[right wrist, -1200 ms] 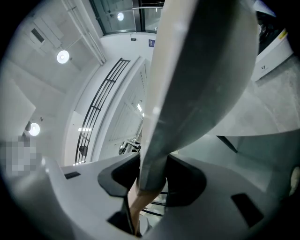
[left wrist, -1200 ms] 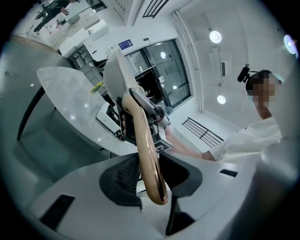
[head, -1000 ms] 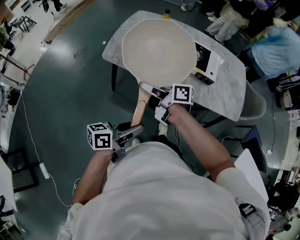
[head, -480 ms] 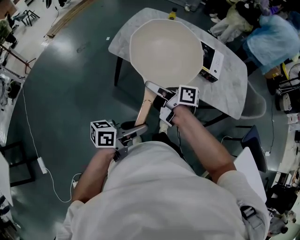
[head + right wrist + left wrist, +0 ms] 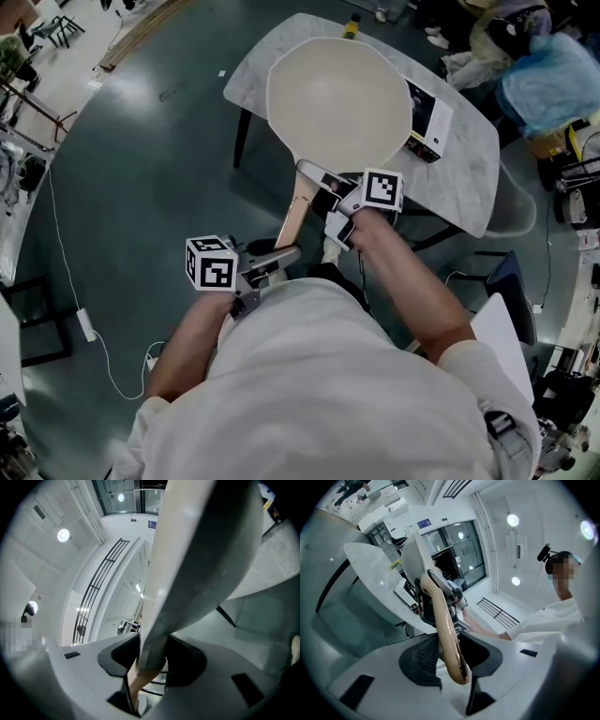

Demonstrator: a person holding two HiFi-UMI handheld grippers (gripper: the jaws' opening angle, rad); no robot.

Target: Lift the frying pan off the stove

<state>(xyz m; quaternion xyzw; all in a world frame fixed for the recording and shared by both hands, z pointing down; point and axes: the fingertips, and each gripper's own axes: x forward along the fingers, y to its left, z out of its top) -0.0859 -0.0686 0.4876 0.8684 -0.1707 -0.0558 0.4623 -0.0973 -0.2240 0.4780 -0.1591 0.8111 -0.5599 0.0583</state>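
Observation:
A large cream frying pan point(image 5: 337, 98) hangs tilted in the air over the marble table point(image 5: 469, 173), and its bowl hides most of the tabletop. Its wooden handle point(image 5: 292, 214) points back toward me. My left gripper point(image 5: 278, 256) is shut on the end of that handle point(image 5: 449, 637), with the pads pressed on both sides. My right gripper point(image 5: 330, 190) is shut on the grey metal neck point(image 5: 187, 573) where the handle meets the pan. The black-and-white stove point(image 5: 429, 117) lies on the table and shows at the pan's right edge.
A yellow-capped bottle point(image 5: 352, 28) stands at the table's far edge. A grey chair point(image 5: 514, 214) sits at the table's right end. A white cable point(image 5: 56, 281) runs over the dark floor on the left. People and a blue bag point(image 5: 548, 89) fill the top right.
The pan, both grippers and the table have all drifted slightly right in the head view. Both grips on the pan look the same.

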